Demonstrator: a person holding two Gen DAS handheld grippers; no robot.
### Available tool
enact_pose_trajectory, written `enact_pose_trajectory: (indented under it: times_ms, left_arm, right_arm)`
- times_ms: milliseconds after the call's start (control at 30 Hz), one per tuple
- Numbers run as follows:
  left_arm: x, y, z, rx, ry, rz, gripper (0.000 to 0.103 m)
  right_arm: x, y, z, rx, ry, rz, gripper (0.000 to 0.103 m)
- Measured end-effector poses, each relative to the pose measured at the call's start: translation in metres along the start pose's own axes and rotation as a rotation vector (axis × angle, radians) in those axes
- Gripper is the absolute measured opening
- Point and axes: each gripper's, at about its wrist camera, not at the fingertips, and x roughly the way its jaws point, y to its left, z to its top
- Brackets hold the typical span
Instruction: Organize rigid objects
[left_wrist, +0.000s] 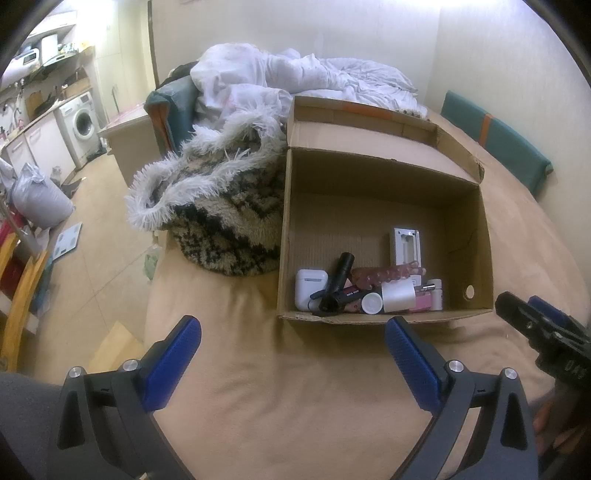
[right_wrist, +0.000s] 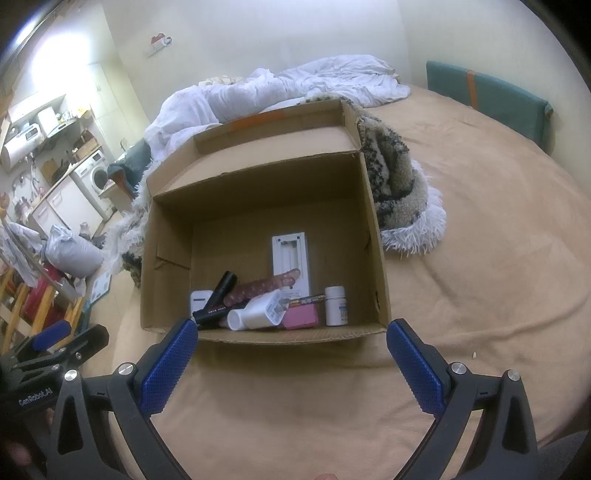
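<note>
An open cardboard box (left_wrist: 465, 229) (right_wrist: 166, 236) sits on the tan bed cover. Along its near wall lie several small items: a white earbud case (left_wrist: 309, 288) (right_wrist: 200, 301), a black flashlight (left_wrist: 337, 286) (right_wrist: 221, 288), a white charger block (left_wrist: 398, 295) (right_wrist: 262, 308), a pink case (right_wrist: 301, 317), a white pill bottle (right_wrist: 335, 304) and a white remote holder (left_wrist: 404, 245) (right_wrist: 290, 254). My left gripper (left_wrist: 293, 334) is open, short of the box's front edge, with nothing between its fingers. My right gripper (right_wrist: 291, 338) is open too, empty, just before the box.
A shaggy black-and-cream rug with white fringe (left_wrist: 221, 206) (right_wrist: 399, 188) is bunched against the box. A white duvet (left_wrist: 280, 74) is heaped behind. Teal cushions (left_wrist: 513, 147) (right_wrist: 487, 96) line the far wall. The bed edge drops to the floor (left_wrist: 96, 258) at left.
</note>
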Motion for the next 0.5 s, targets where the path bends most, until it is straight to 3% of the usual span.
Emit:
enact_pose_trajectory:
  times_ms: [500]
  left_arm:
    - [0.0001,-0.0001,-0.0002,0.014,0.002,-0.005,0.1]
  right_arm:
    - [-0.0001,0.0005,0.0013,-0.014,0.002,0.005,0.103]
